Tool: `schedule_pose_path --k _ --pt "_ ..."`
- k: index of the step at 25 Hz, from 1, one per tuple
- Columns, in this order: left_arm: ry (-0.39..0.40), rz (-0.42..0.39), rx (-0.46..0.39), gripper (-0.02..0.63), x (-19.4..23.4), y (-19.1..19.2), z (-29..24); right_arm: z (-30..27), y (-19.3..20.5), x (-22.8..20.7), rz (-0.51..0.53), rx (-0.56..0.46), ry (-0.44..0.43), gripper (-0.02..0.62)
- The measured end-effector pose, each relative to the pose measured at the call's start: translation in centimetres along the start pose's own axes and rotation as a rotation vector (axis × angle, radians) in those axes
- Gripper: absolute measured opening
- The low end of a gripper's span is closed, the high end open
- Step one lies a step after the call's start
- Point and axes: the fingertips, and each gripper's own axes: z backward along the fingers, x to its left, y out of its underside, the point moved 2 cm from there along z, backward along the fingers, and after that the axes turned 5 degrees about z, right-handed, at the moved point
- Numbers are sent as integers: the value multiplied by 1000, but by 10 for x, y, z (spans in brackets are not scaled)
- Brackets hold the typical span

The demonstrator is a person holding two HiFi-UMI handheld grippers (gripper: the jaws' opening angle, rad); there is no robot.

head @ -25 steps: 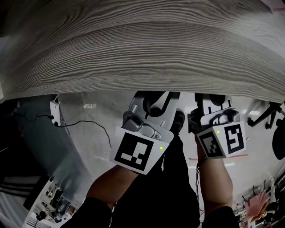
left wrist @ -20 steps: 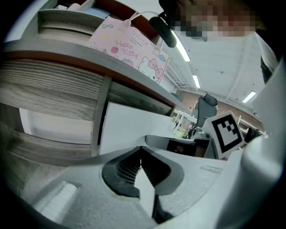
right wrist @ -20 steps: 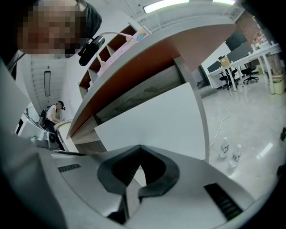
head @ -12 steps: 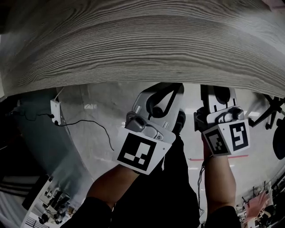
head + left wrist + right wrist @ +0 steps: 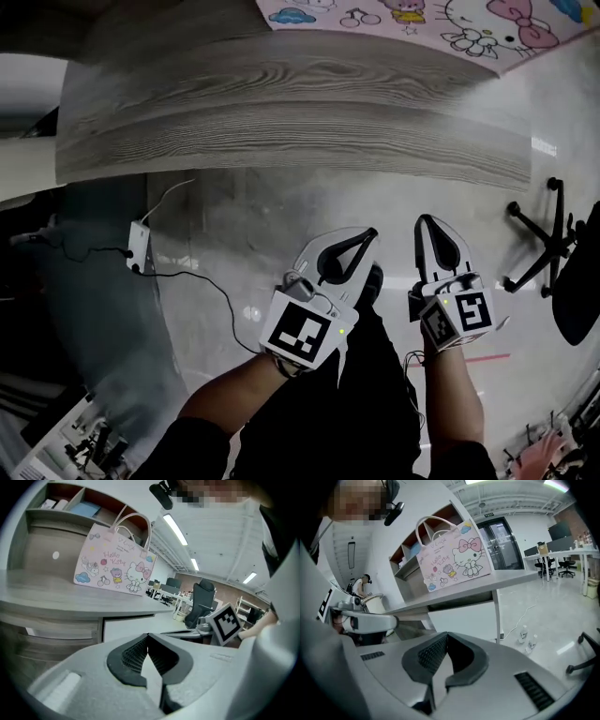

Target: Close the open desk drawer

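The grey wood-grain desk point(image 5: 281, 112) runs across the top of the head view, with a pink cartoon-cat bag point(image 5: 422, 19) standing on it. In the left gripper view a wood-grain drawer front point(image 5: 47, 631) sits under the desktop point(image 5: 70, 603); I cannot tell how far out it stands. My left gripper point(image 5: 361, 234) and right gripper point(image 5: 424, 221) hang side by side over the floor, short of the desk edge and touching nothing. Both are shut and empty: the left gripper's pads point(image 5: 148, 635) meet, as do the right gripper's point(image 5: 446, 634).
A power strip point(image 5: 139, 246) with a black cable lies on the floor at left. An office chair base point(image 5: 544, 234) stands at right. Two small bottles point(image 5: 526, 635) stand by the desk's white side panel point(image 5: 464, 620). A shelf unit point(image 5: 70, 508) rises behind the bag.
Both grippers have come back out from under the desk edge and now show over bare floor. The head view has pulled back, so the bag on the desk shows.
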Motion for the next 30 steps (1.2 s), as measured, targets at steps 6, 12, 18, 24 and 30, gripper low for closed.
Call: schedule_pose_path --k 6,12,18,24,30 --pt "-52 31 -23 8 30 10 -10 -76 8 6 40 -22 -30 12" --pt "-65 1 -75 8 72 26 -45 -118 33 -3 -55 -46 -61 12" --pt "-76 39 -46 8 90 53 -59 -141 58 -15 -122 -28 -70 14" --pt "-61 23 -19 8 95 62 -70 -151 61 -18 -195 -75 -141 125" --pt "-36 15 -4 8 91 64 -71 -151 55 -21 -179 -74 -121 149"
